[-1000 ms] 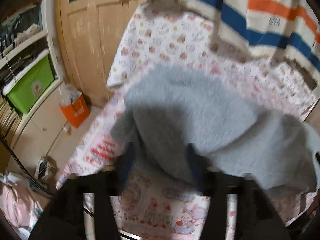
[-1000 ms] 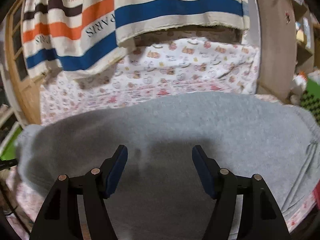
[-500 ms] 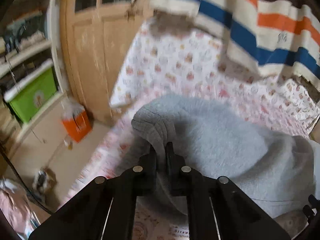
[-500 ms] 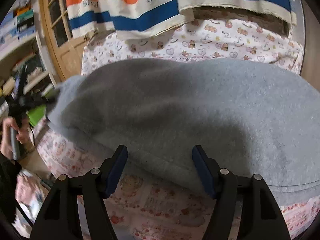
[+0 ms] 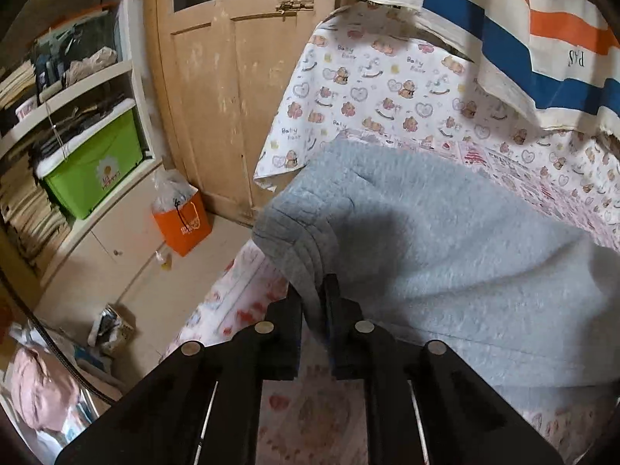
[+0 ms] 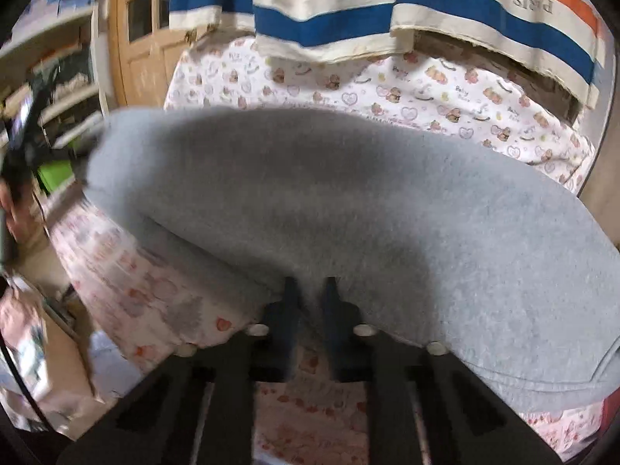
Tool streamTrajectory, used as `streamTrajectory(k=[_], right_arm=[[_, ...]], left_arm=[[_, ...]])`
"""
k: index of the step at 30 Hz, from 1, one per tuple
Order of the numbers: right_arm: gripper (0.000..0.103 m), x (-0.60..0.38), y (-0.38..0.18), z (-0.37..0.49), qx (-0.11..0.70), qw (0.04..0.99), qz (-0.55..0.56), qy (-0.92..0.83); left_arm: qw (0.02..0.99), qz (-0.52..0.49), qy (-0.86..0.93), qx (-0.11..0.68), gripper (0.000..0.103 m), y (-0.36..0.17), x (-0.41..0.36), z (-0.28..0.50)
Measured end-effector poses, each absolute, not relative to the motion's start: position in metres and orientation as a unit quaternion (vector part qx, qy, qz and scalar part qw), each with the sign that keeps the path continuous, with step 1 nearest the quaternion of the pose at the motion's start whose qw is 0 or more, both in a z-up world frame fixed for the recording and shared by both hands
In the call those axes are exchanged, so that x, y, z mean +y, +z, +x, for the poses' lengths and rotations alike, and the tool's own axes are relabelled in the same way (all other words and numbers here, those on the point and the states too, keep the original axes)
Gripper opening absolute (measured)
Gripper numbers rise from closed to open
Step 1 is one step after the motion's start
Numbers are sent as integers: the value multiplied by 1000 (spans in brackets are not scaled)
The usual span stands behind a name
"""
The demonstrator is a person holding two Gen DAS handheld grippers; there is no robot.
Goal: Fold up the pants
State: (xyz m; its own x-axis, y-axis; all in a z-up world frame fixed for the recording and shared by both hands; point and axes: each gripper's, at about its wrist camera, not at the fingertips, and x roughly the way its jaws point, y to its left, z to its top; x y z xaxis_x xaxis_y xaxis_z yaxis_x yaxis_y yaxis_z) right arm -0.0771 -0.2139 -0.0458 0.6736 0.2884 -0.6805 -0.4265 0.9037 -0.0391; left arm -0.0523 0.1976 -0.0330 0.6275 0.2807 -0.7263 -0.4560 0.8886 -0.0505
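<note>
Now both grippers pinch the near hem of the grey pants [image 5: 445, 255], which lie on the printed bed sheet [image 5: 387, 97]. In the left wrist view the left gripper [image 5: 313, 298] has its jaws closed on the ribbed cuff [image 5: 290, 240], cloth visibly squeezed between the pads; the garment spreads from there toward 2 o'clock, its bulk well to the right. In the right wrist view the right gripper [image 6: 310, 294] has just been closing, and its jaws now clamp a fold of the same fabric [image 6: 348, 201], which mounds up at 12 o'clock and runs from 10 o'clock, where the other hand [image 6: 15, 209] appears blurred, to 4 o'clock. So the long axis lies crosswise to both grippers, roughly 9 to 3, with the left gripper at the cuff end and the right nearer the middle or the waist; which exactly cannot be told. Judging from this, the fold likely carries the held edge forward toward 12 o'clock, over the far portion beneath the striped towel [image 6: 348, 11].
</note>
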Motion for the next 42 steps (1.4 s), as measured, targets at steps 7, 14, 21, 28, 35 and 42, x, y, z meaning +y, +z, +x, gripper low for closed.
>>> streamTrajectory(k=[7,14,21,28,35,42], right_arm=[[5,-232,-17,-92,351,909,-43,219],[22,-222,-41,-80,390,892,-57,222],[59,-216,35,-50,280,931,-82,219],[56,-168,38,82,376,873,-77,300],[56,-117,-8,159,479,794,-140,347],[54,-100,-54,159,508,763,-181,358]], left_arm=[[898,-105,202,376,10,-23,191,-66],[892,-79,209,393,17,-40,185,-64],[910,-63,201,358,75,-3,189,-82],[933,-113,145,308,79,48,226,-63],[889,-141,86,427,70,6,251,42],[875,-167,26,453,47,-22,242,51]])
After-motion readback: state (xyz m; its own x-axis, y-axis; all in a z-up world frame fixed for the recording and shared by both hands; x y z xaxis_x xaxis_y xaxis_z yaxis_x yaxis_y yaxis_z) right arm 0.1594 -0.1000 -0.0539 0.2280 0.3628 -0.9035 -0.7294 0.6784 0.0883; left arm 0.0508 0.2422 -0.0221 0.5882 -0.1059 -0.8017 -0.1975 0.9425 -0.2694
